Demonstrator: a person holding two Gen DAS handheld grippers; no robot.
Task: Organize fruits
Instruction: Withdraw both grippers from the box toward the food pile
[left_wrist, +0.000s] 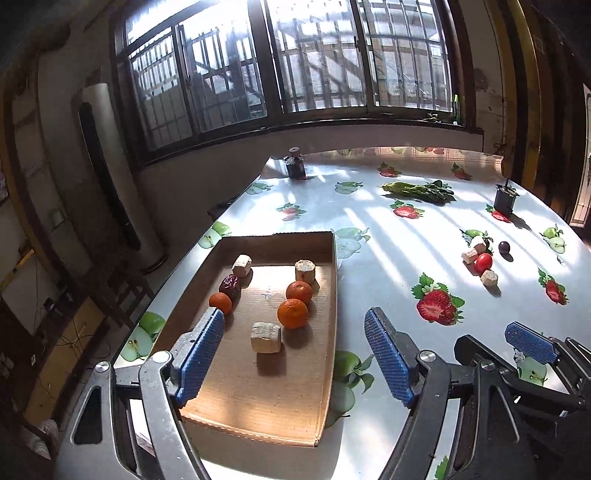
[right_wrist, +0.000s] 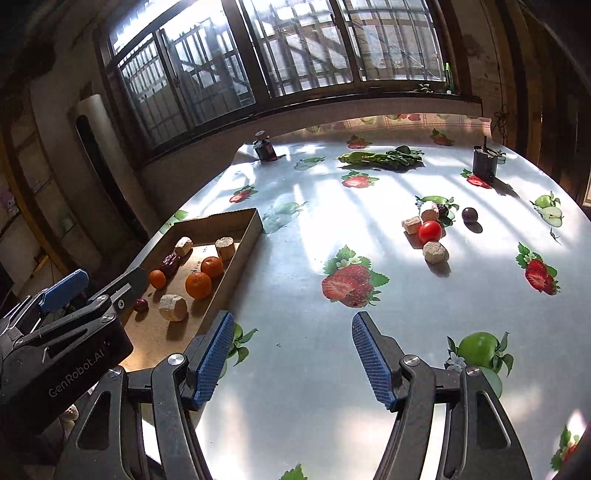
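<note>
Across the fruit-printed table (right_wrist: 303, 369), the cardboard tray (left_wrist: 280, 243) sits at the left edge and already holds three mandarins (left_wrist: 292, 314), a red date (left_wrist: 229, 286) and some pale blocks. Well off to the right, past bare tablecloth, lie the leftovers: a tomato (right_wrist: 429, 231) touching three pale blocks, and a dark plum (right_wrist: 469, 214) just beyond. The right gripper (right_wrist: 293, 358) hovers with jaws wide and empty, and the cluster lies ahead and to its right. The left gripper (left_wrist: 295, 354), equally wide and empty, hangs over the tray's near end, so the right one looks nearer the tomato.
</note>
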